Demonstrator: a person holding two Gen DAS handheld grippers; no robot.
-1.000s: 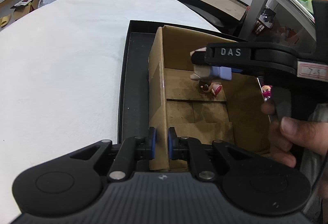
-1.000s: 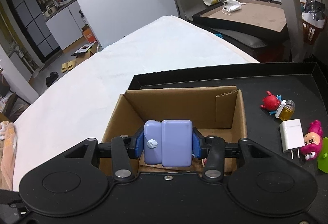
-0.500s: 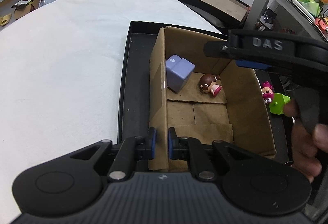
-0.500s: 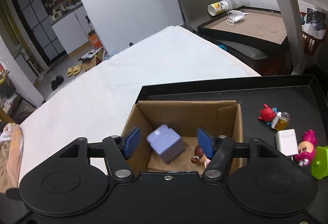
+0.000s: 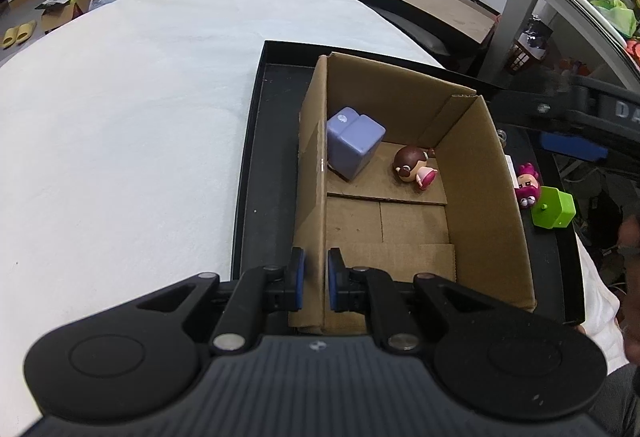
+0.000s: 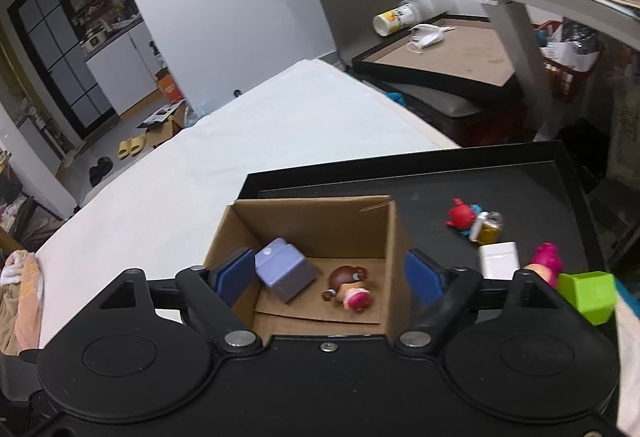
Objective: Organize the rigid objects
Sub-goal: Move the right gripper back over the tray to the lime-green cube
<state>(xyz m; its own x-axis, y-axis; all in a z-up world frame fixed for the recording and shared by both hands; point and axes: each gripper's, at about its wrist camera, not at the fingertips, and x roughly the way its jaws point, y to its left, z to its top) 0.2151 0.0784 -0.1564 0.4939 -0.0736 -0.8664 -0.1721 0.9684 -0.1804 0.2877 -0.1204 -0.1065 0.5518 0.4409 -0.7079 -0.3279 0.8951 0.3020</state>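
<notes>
- My left gripper [image 5: 316,283] pinches the cardboard box [image 5: 496,205] by its left wall, near corner.
- My right gripper [image 6: 330,271], jaws just opening, hangs empty above the box.
- The purple block [image 6: 285,271] lies tilted in the box's far-left corner, long axis toward that corner.
- Only the right view shows the white charger [image 6: 498,259] on the black tray [image 6: 532,197].

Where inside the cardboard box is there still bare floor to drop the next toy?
The near half of the cardboard box floor is bare, from the doll back to the wall the left hand-held gripper pinches. The far end is crowded: purple block against the left wall, doll beside it.
</notes>
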